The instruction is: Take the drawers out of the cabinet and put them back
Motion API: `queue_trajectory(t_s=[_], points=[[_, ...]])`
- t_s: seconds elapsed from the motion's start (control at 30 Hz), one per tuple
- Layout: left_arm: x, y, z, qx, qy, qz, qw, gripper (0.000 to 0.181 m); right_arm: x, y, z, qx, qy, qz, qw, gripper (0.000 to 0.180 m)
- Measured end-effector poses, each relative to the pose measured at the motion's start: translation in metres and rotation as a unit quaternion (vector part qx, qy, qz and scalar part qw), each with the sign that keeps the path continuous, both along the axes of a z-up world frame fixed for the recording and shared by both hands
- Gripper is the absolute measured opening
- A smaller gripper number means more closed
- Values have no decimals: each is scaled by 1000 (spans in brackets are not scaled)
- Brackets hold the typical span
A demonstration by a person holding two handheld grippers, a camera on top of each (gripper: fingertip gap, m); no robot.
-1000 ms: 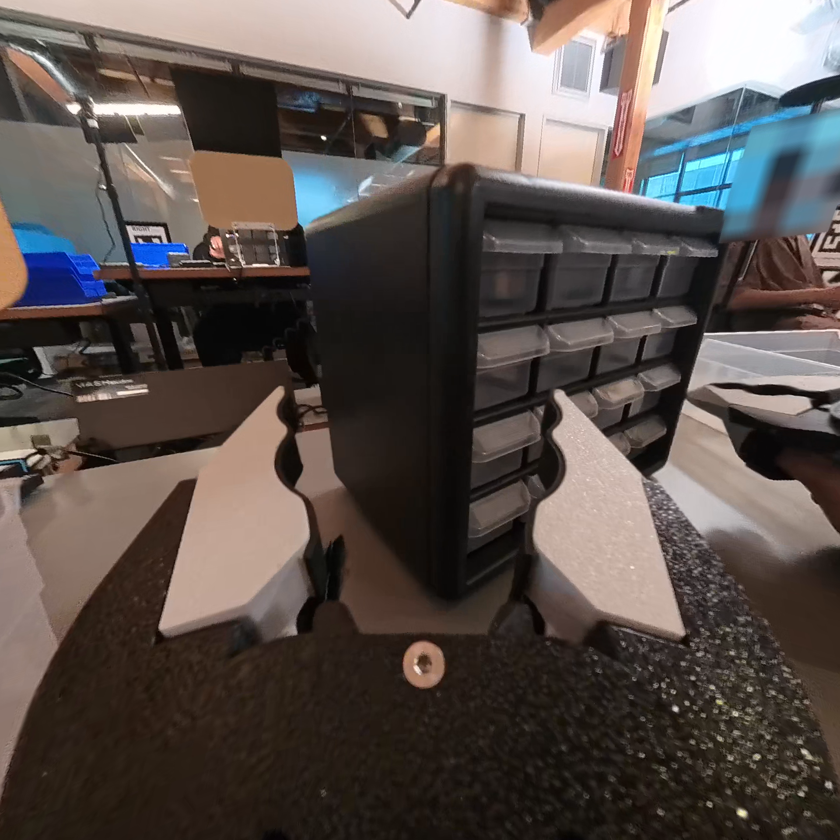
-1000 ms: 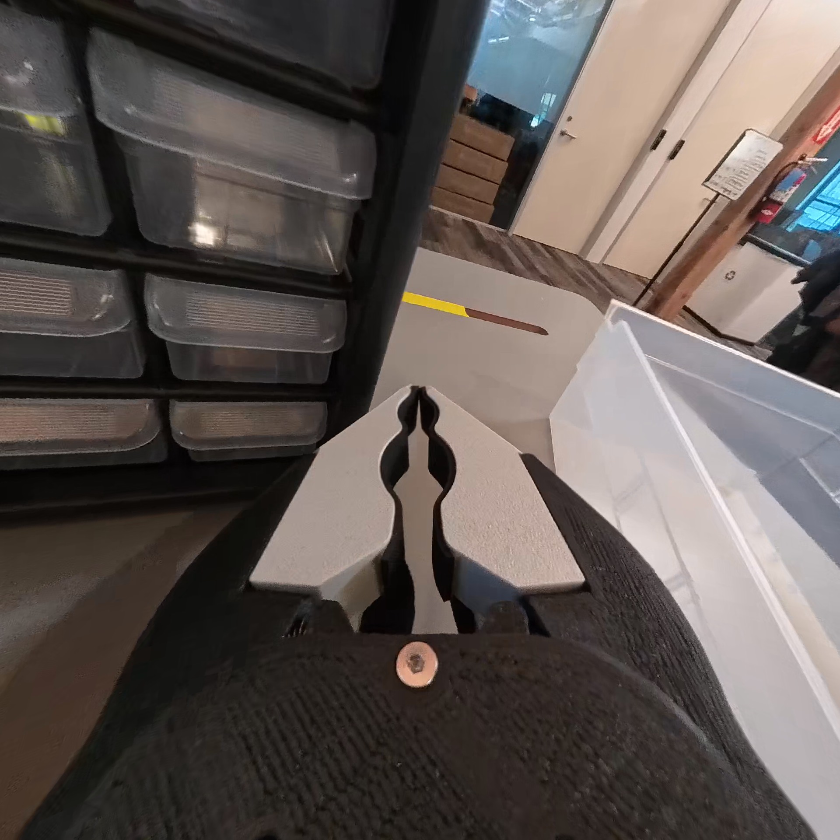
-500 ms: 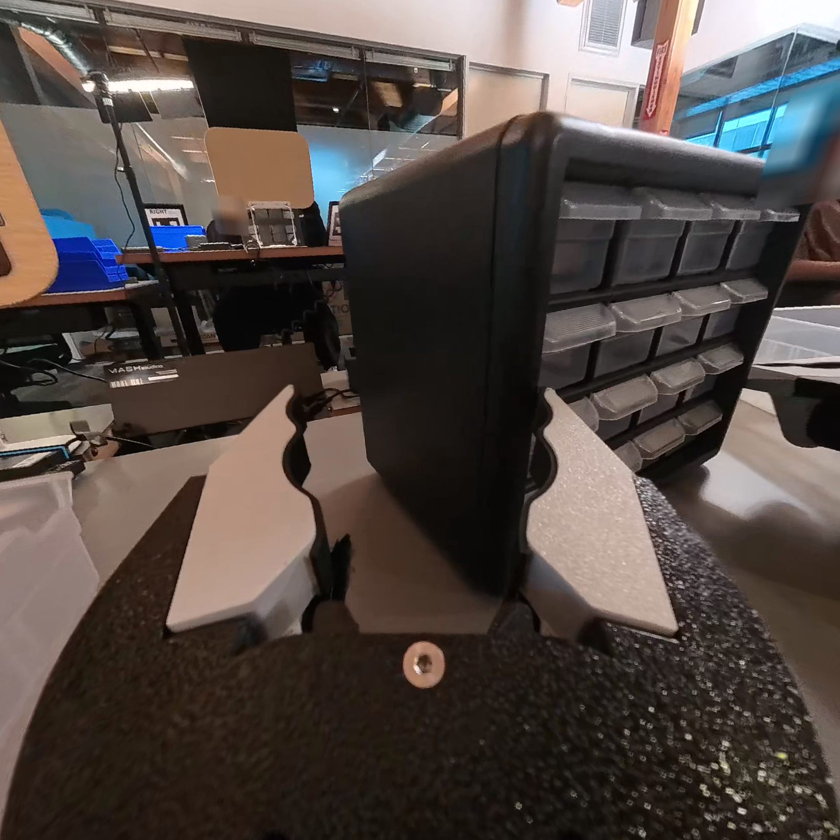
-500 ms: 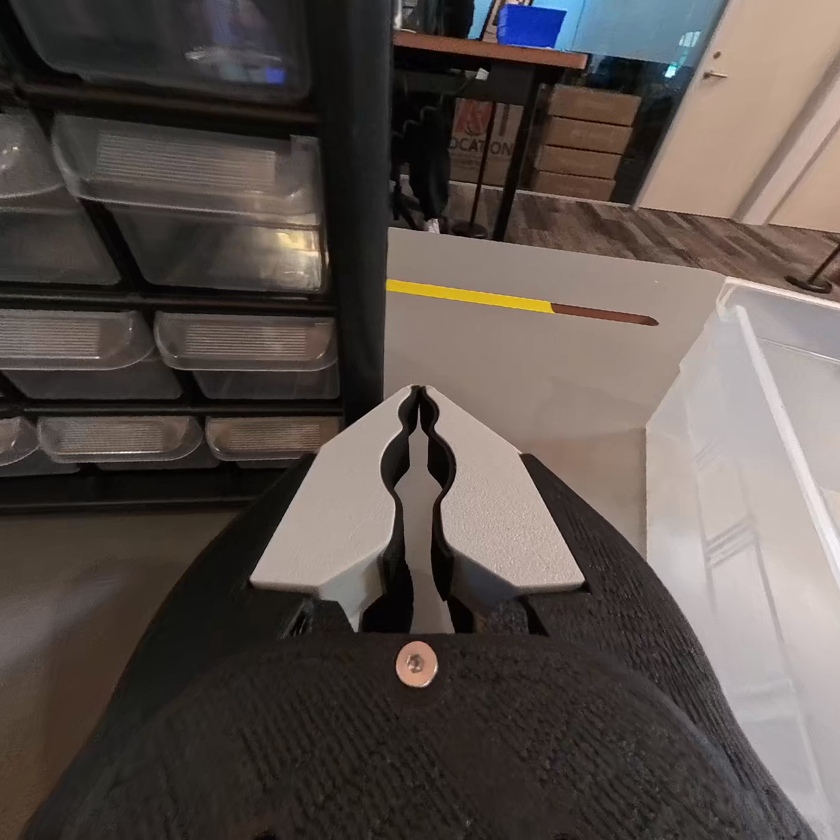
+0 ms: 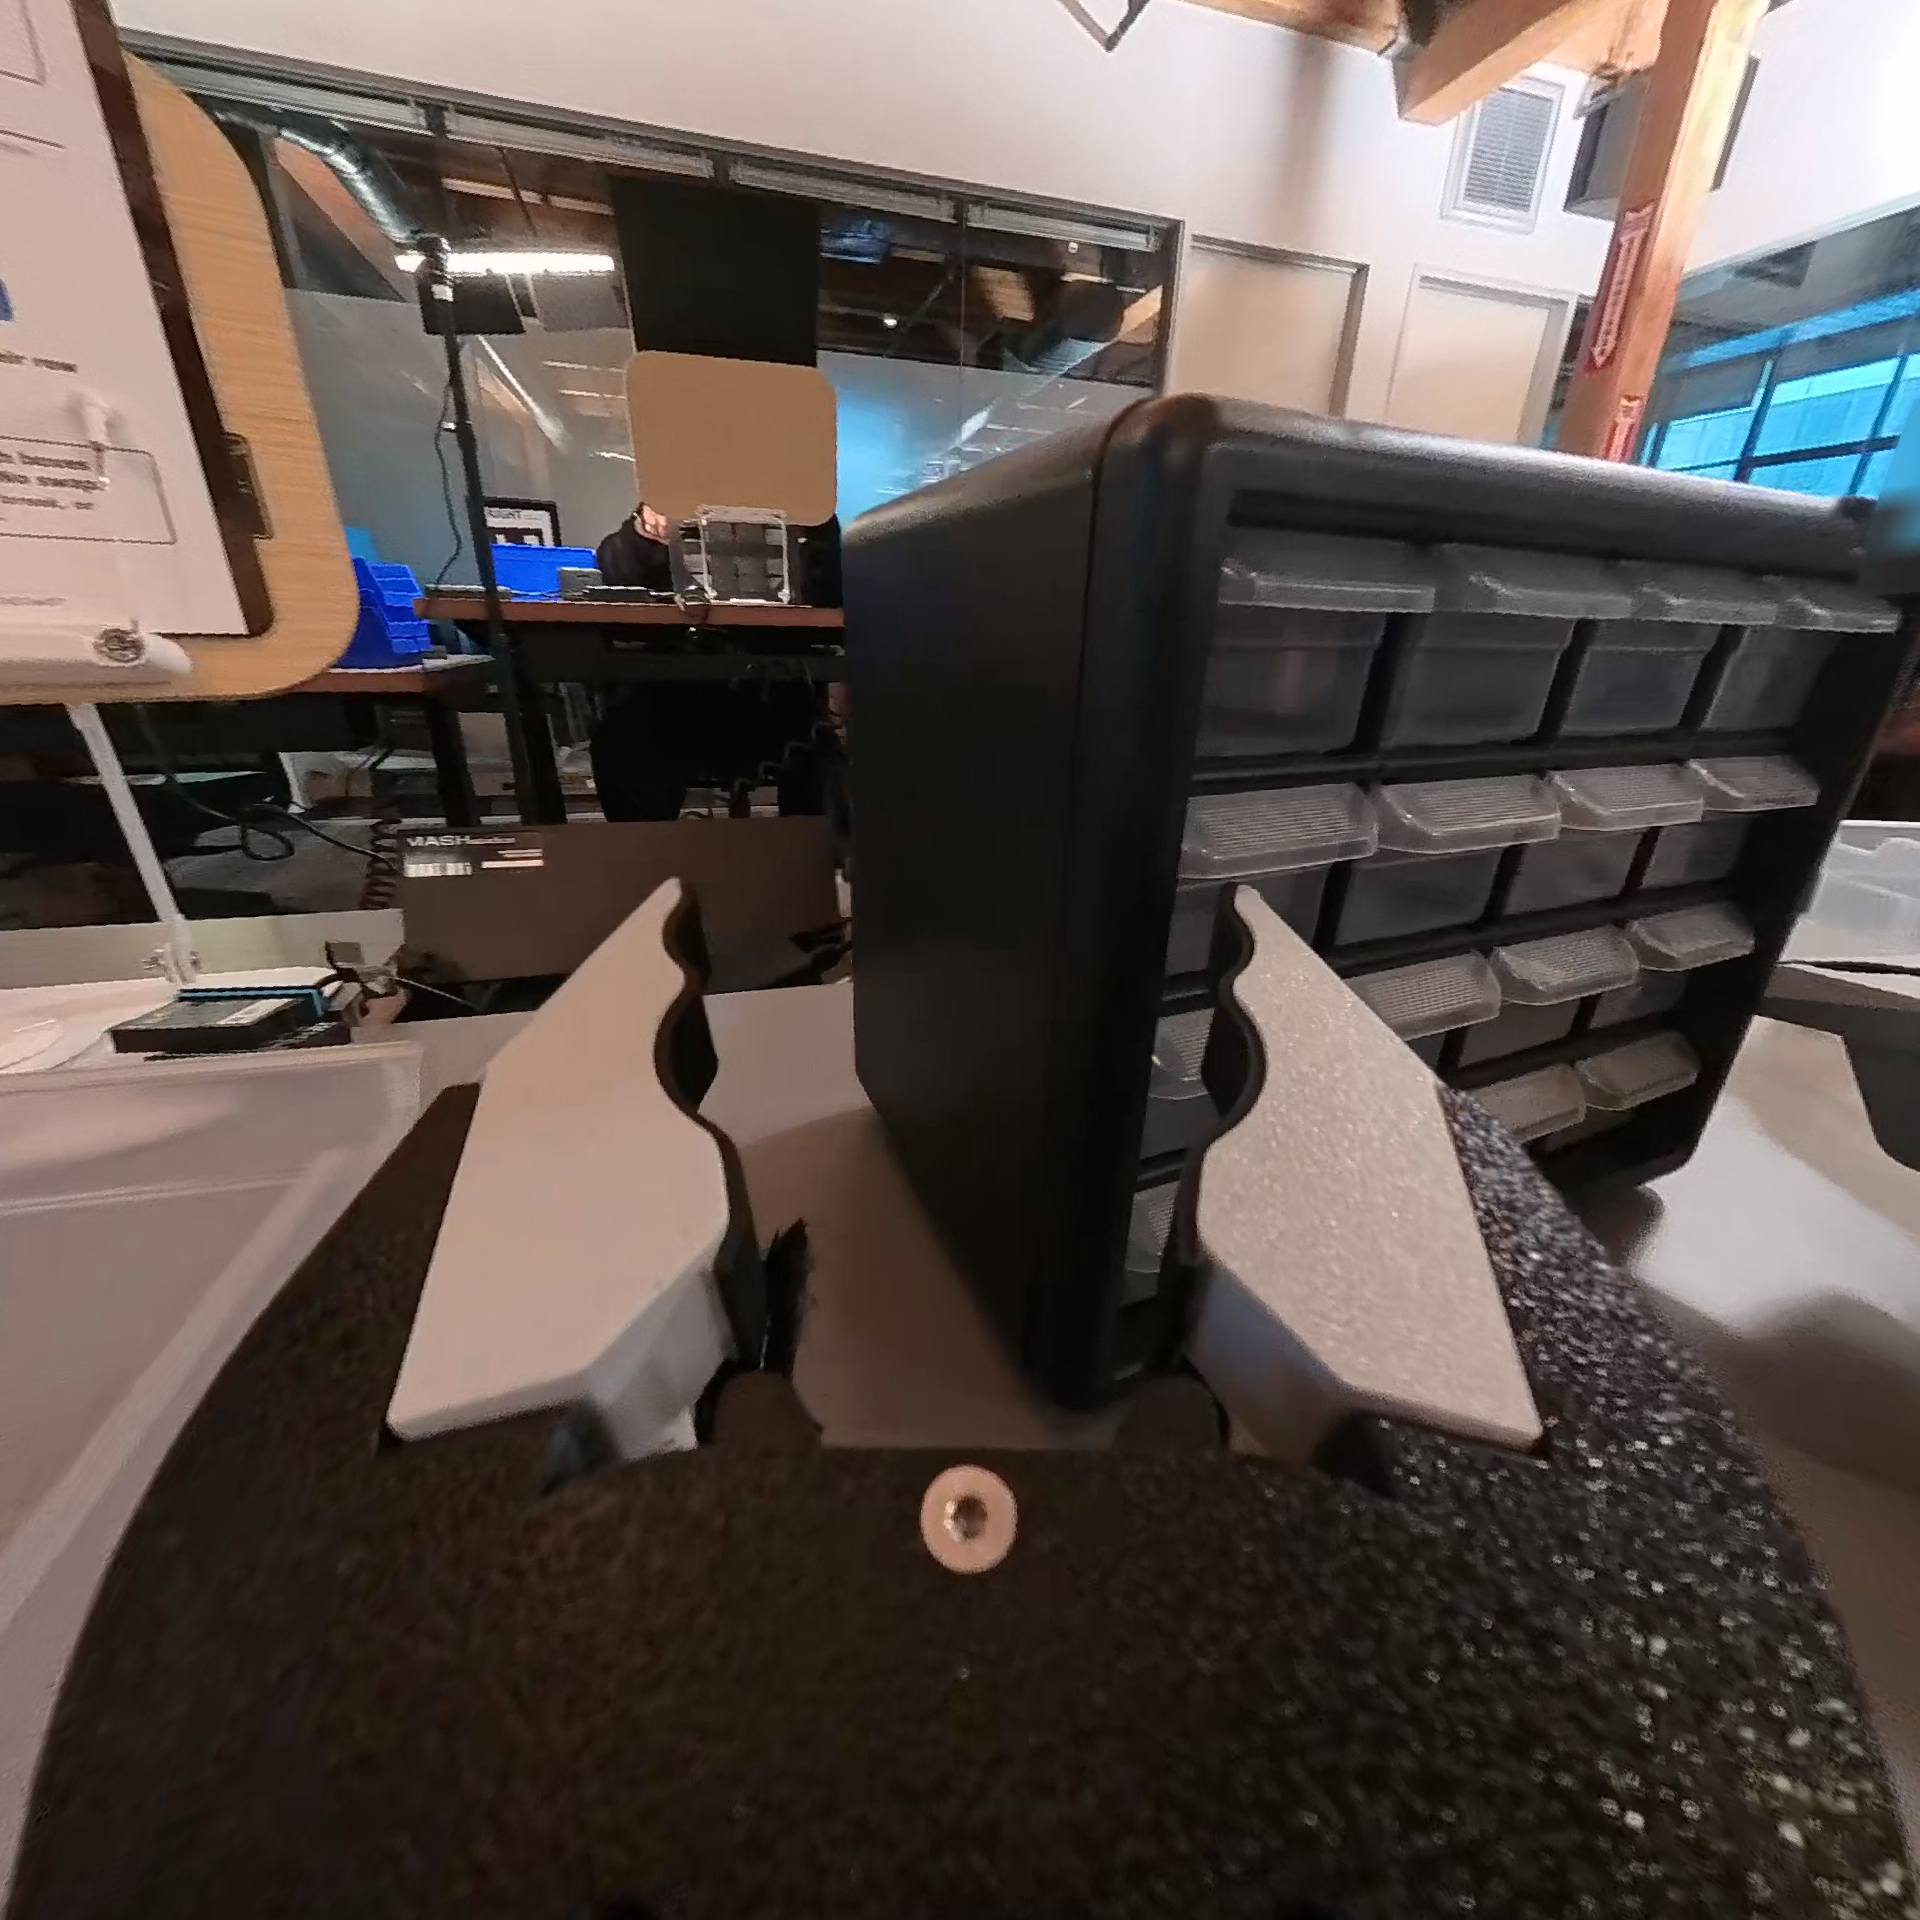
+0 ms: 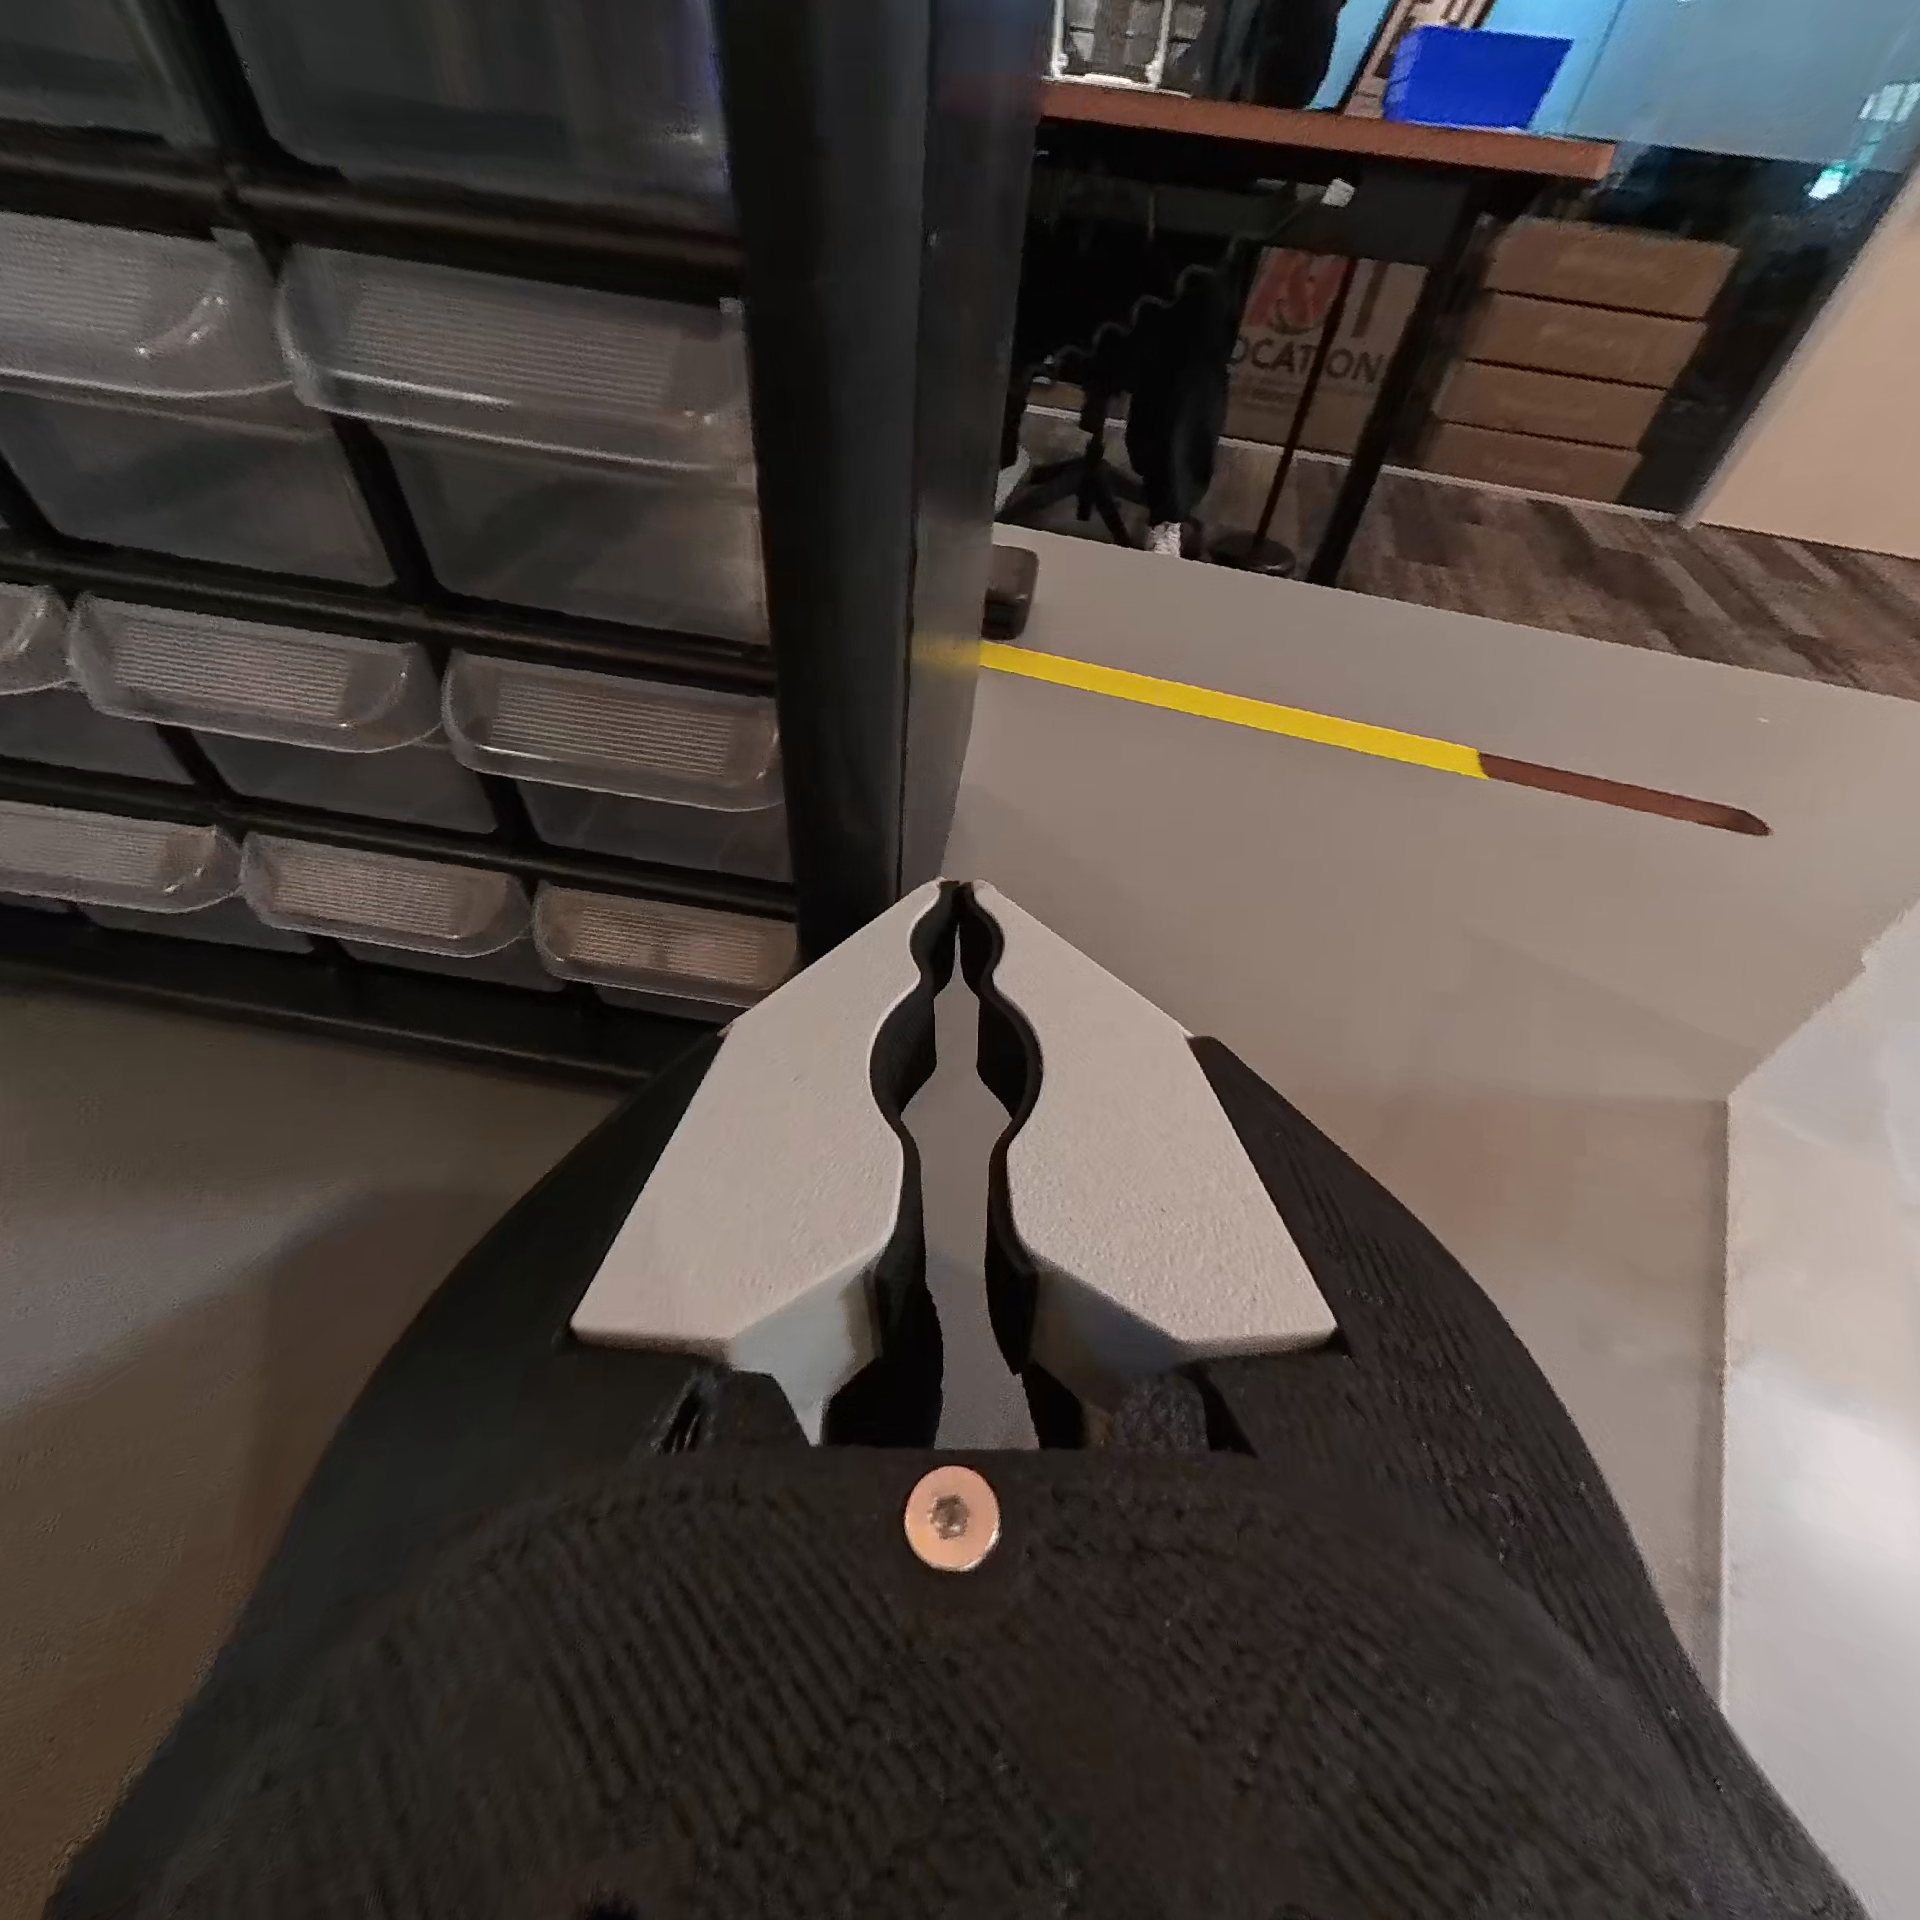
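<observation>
A black cabinet (image 5: 987,831) with several rows of clear drawers (image 5: 1455,831) stands on the grey table (image 5: 779,1060). All the drawers I see sit in their slots. My left gripper (image 5: 956,899) is open, and the cabinet's front left corner stands between its fingers. The right finger (image 5: 1340,1195) is in front of the lower left drawers; the left finger (image 5: 582,1195) is apart from the cabinet's side. My right gripper (image 6: 956,888) is shut and empty, low beside the cabinet's front right edge (image 6: 862,416), near the bottom right drawers (image 6: 623,727).
A clear plastic bin (image 6: 1829,1299) stands to the right of the cabinet and another (image 5: 156,1195) to its left. A yellow and brown strip (image 6: 1247,717) lies on the table behind. A clipboard stand (image 5: 208,416) rises at far left. A person sits at a far desk (image 5: 675,613).
The left gripper has swung slightly left, so more of the cabinet's side shows. The right gripper has turned away from the right bin. Neither gripper has opened or shut.
</observation>
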State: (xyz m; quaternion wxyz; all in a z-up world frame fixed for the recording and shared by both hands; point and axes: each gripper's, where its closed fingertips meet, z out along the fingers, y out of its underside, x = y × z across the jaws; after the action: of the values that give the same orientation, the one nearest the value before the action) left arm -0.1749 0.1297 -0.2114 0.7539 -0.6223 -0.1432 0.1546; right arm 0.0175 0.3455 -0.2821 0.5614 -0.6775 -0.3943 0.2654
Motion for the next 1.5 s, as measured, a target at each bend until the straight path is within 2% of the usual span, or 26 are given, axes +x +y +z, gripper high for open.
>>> queue_trajectory(t_s=[0.13, 0.3, 0.43, 0.57, 0.7, 0.8, 1.1, 1.5], points=[[-7, -3, -2, -3, 8, 23, 1000, 93, -8, -8, 0, 2, -3, 21, 1000, 0], [-13, -8, -3, 2, 21, 42, 999, 91, -4, -9, 5, 34, -1, -7, 999, 0], [-8, -7, -10, -16, 44, 31, 998, 89, 8, -13, 15, 101, -5, -40, 994, 24], [8, -5, -20, -40, 84, -2, 996, 88, 19, -21, 36, 157, 31, -60, 985, 35], [22, -6, -17, -34, 111, -25, 993, 85, 15, -47, 54, 195, 70, -36, 978, 46], [24, -1, -20, -42, 106, -31, 993, 84, 2, -74, 63, 230, 78, -5, 970, 46], [0, -2, -32, -80, 51, 14, 995, 78, -56, -143, 68, 292, 73, 86, 950, 45], [2, -2, -33, -94, 38, 4, 995, 63, -104, -183, 72, 328, 88, 133, 931, 44]])
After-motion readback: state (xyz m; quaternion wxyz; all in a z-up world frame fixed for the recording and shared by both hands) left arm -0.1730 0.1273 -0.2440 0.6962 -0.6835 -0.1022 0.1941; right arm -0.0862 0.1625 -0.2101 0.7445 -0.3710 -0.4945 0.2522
